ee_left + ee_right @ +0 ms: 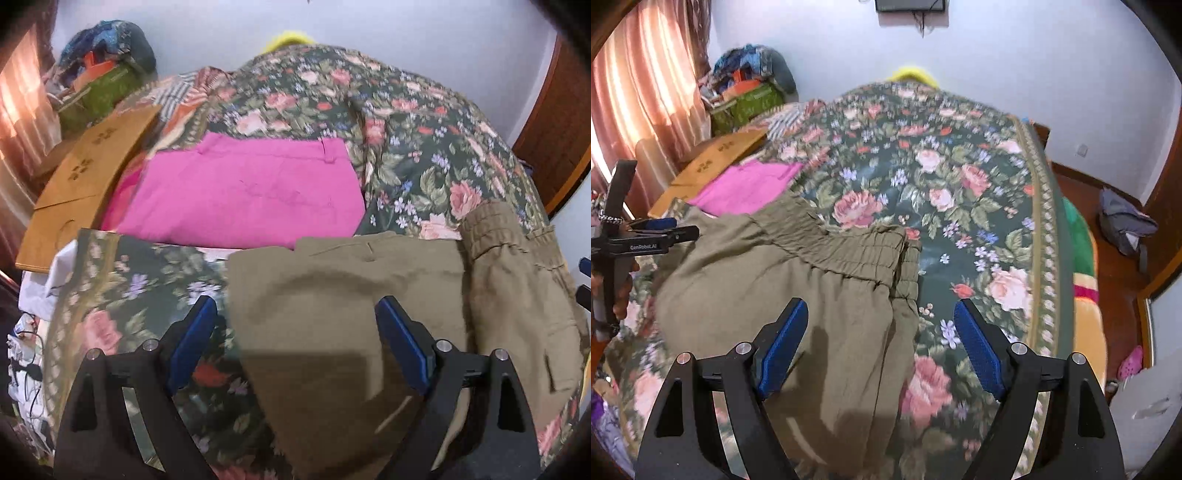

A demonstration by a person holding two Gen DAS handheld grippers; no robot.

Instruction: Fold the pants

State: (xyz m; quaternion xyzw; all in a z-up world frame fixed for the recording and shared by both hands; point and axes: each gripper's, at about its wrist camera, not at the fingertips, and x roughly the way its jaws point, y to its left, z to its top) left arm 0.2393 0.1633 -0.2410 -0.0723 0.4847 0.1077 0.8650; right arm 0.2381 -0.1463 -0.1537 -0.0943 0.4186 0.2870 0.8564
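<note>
Left wrist view: going left to right, a flattened cardboard box [88, 173] lies along the bed's left edge, folded pink pants [247, 192] sit just beside it, seemingly parked there as finished work, and the olive pants [332, 295] spread toward the bed's near edge. The left tool [295, 336] hangs over them with its 2 blue pads spread wide, holding nothing; one pad is above the floral bedspread [424, 147], the other above the cloth, so it straddles the pants' left border, probably to pinch that edge for a fold.

In the right wrist view, the left tool shows at the far left, then the olive pants [783, 280] lie with their gathered elastic waistband pointing away from the near edge and already doubled over itself. The right tool [881, 343] is likewise spread and empty, straddling the pants' right border, one pad over cloth, one over bedspread [960, 192]. Both seem poised for a matched grasp.
</note>
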